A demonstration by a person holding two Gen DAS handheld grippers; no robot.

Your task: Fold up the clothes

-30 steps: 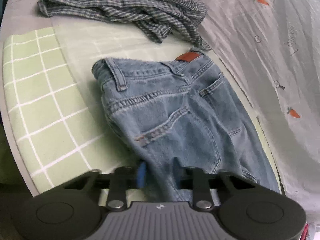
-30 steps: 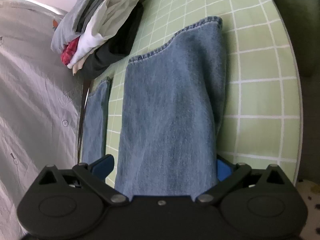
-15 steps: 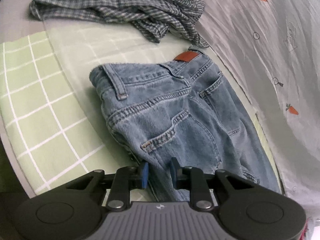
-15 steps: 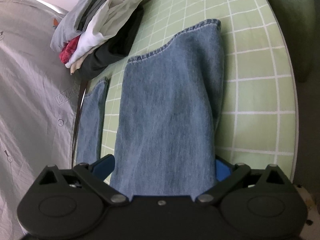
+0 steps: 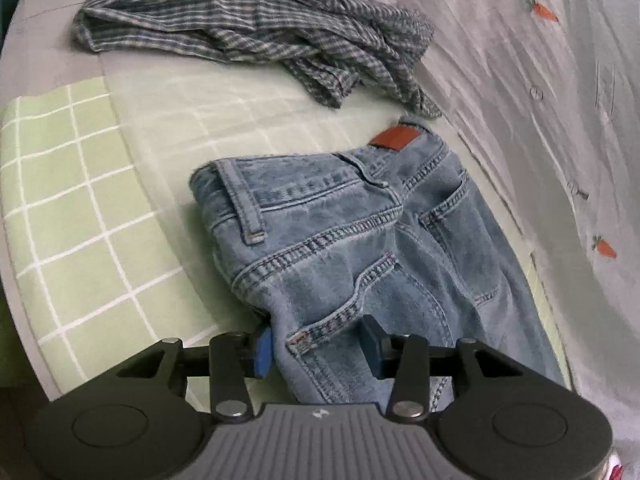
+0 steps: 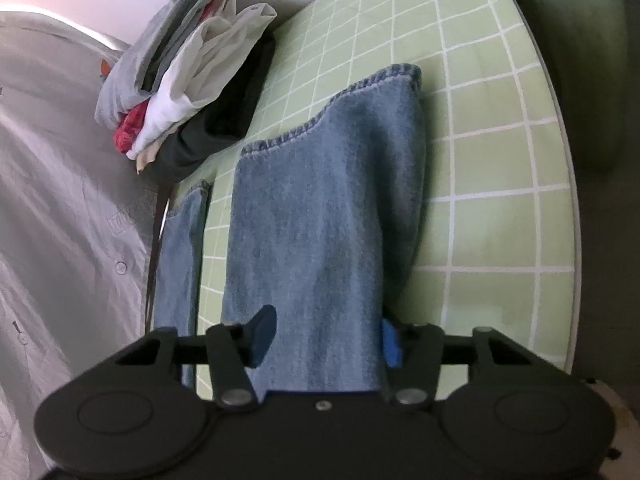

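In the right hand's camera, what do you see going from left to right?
White shirt → pile of clothes → jeans leg → green checked sheet.

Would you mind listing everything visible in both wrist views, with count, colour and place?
jeans: one pair, light blue denim with a brown waist patch, lying on the sheet; waist in the left wrist view, legs in the right.
checked shirt: one, grey-blue and white, crumpled beyond the waistband.
stack of clothes: one pile, grey, white, red and black, past the leg hems.
grid sheet: one, pale green with white lines, under everything.
carrot-print fabric: one, pale grey with small orange carrots, along the jeans' far side.
left gripper: one, black with blue pads, denim between its parted fingers.
right gripper: one, black with blue pads, astride a jeans leg.
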